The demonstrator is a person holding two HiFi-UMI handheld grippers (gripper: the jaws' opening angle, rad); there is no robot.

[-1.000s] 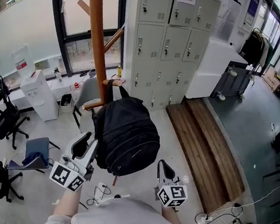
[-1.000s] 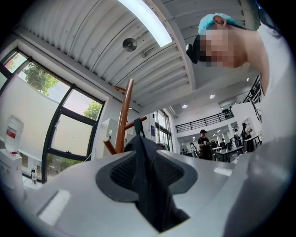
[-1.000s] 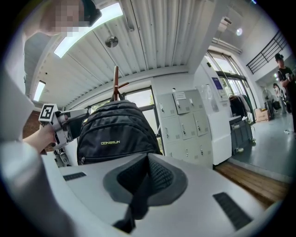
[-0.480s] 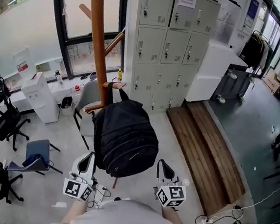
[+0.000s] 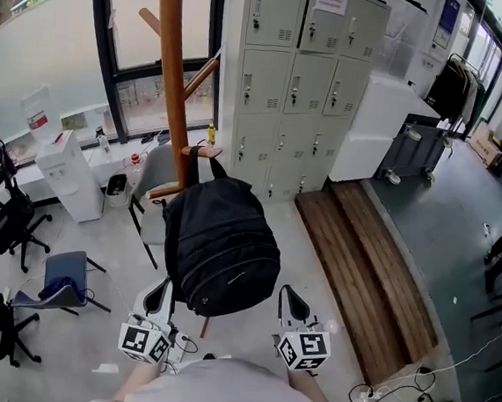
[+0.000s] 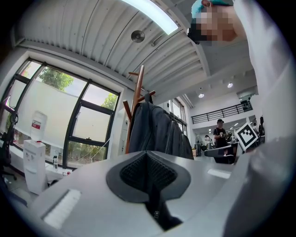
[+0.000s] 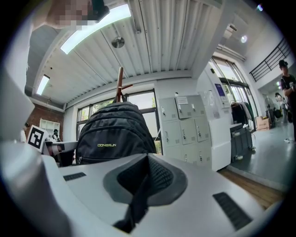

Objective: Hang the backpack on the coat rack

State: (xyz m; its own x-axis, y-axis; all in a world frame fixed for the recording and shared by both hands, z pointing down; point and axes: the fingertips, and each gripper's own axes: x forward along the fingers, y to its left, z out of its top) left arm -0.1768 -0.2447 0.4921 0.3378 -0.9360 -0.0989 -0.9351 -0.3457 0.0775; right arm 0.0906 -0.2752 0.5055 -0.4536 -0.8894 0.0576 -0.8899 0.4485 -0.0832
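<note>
A black backpack hangs by its top loop from a peg of the tall wooden coat rack. My left gripper is low, just below the bag's left side and apart from it, shut with nothing in it. Under the bag's right side my right gripper is also shut and empty. In the left gripper view the backpack hangs on the rack beyond my closed left gripper. In the right gripper view the backpack fills the middle, past my right gripper.
Grey lockers stand behind the rack, with a wooden platform to the right. A water dispenser and office chairs sit on the left by the window. Cables lie on the floor at lower right.
My left gripper has come down from beside the backpack's lower left and its jaws have shut. The backpack stays hanging on the peg. The right gripper has not moved.
</note>
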